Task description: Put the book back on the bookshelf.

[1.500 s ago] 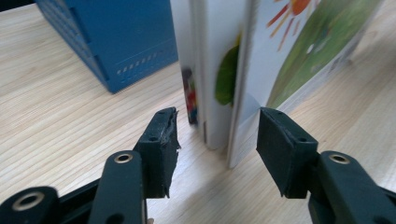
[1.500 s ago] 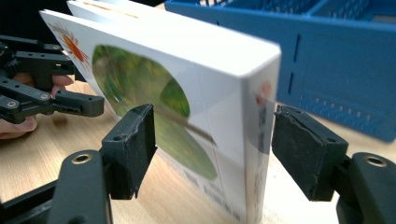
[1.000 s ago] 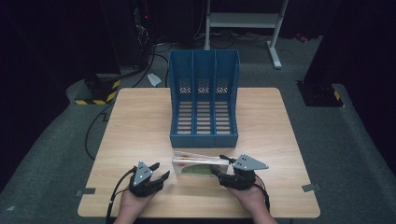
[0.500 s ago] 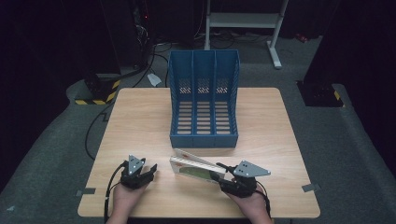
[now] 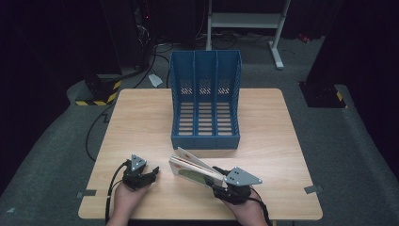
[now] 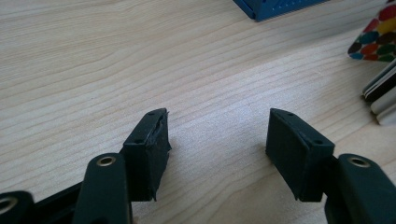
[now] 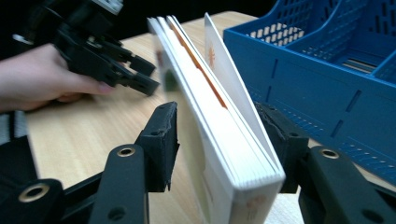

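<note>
**Book passes to the right hand-held gripper alone**

High view puts the thin white-covered picture book (image 5: 195, 167) at the near edge of the pale wooden tabletop (image 5: 141, 113), just in front of the blue plastic three-slot file rack (image 5: 205, 101), tilted up on its edge. A second ago both hand-held grippers flanked the book near the table's middle; now the left hand-held gripper (image 5: 149, 174) has drawn off to the left and sits well apart from it. Its jaws have just been opening, and in the left gripper view they stand wide over bare wood with nothing between them (image 6: 217, 135), the book's colourful corner (image 6: 376, 39) off to the side.

The right hand-held gripper (image 5: 214, 178) has the book to itself. In the right gripper view its jaws stand either side of the book's lower part (image 7: 219, 140); they have just been widening a little, and the left pad seems to sit just off the cover, so whether the grip is firm cannot be told. The book leans toward the rack there, pages fanned slightly at the top.

The handover looks finished, and the likely step in hand is lifting the book toward a slot of the rack.

Both hands rest low at the near edge, knuckles toward the camera, the right one angled up-left along the book, the left one pointing right.
</note>
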{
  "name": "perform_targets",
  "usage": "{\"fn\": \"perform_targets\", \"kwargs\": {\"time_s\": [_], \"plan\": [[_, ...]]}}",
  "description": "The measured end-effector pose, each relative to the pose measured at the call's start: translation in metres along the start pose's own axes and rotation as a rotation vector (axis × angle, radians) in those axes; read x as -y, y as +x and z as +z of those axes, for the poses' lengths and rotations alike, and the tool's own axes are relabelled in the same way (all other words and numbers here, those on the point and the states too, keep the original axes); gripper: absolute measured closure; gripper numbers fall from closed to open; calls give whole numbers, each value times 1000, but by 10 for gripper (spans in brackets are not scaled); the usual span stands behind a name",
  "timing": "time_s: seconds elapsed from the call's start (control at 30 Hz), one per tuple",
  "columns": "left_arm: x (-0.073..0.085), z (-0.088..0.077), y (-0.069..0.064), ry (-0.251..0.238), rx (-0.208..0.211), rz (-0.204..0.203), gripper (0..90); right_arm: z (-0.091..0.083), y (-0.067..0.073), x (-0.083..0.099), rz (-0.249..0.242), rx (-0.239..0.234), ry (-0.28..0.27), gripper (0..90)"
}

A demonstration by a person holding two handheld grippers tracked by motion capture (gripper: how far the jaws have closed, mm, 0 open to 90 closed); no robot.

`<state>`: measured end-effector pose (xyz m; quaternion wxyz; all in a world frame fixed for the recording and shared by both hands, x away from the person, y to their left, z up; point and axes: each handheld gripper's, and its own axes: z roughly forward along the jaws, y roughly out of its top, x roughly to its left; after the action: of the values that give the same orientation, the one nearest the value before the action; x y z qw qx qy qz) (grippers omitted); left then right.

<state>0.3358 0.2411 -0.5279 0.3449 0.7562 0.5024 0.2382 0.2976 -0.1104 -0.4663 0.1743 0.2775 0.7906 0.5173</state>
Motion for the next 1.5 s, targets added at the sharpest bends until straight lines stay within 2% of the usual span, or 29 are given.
{"fn": "perform_targets", "kwargs": {"time_s": [0.17,0.33,0.47,0.63,0.83,1.0,1.33,1.5], "plan": [[0,0,0,0,1,0,392,4,-2,-2,17,5,13,575],[0,0,0,2,3,-3,392,4,-8,-6,37,-43,44,607],[0,0,0,1,2,-3,395,4,-8,-7,32,-42,49,608],[0,0,0,2,2,-3,395,4,-5,-9,25,-37,64,659],[0,0,0,2,2,-9,395,4,-2,-9,5,0,71,739],[0,0,0,3,3,-9,395,3,-1,-9,6,20,72,745],[0,0,1,4,5,-9,394,3,-3,-8,18,16,61,749],[0,0,1,5,6,-10,394,2,1,-10,-4,23,49,753]]}}
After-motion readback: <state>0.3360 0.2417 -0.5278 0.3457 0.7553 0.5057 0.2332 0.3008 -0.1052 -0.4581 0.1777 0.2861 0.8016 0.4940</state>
